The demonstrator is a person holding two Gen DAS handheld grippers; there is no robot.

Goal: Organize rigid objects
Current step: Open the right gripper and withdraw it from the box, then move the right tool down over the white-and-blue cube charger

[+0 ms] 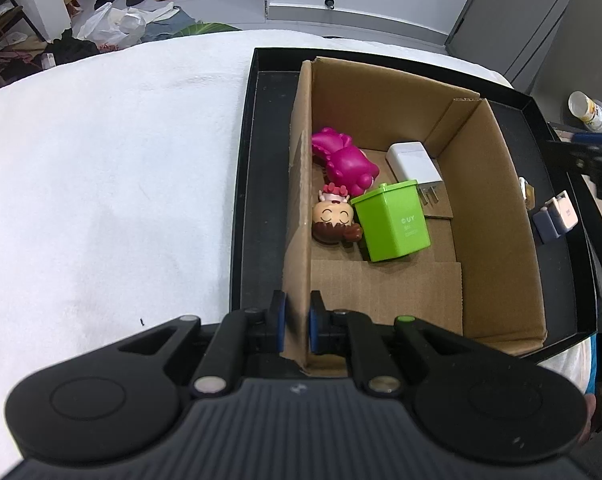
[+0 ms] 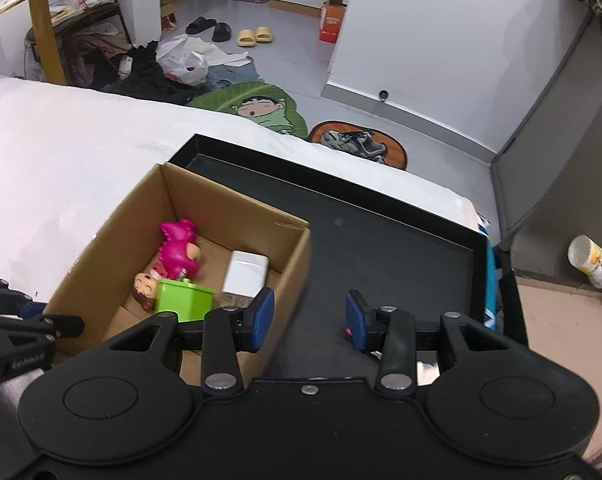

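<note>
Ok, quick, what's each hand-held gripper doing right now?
Left hand-held gripper: shut on the cardboard box wall.
Right hand-held gripper: open, holding nothing.

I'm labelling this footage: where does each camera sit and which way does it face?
Left wrist: sits on the left tool, looking down into the cardboard box, its fingers clamped on the box's left wall.
Right wrist: sits on the right tool, open, looking across the black tray toward the room.
Shared: box, pink toy, green block, white charger.
</note>
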